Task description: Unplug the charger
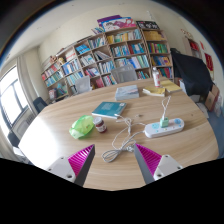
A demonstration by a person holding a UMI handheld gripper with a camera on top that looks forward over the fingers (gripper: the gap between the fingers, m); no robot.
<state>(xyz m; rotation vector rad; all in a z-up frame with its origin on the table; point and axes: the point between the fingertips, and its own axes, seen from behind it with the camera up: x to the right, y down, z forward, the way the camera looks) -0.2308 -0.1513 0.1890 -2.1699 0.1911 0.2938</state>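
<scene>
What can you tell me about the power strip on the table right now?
The power strip is a white, plastic-looking bar lying flat on the round wooden table, ahead of the gripper and off toward its right finger. A white charger stands plugged into its top, and a white cable runs from there across the table to a loose coil between the open fingers. The fingers are short of it; nothing else touches it.
</scene>
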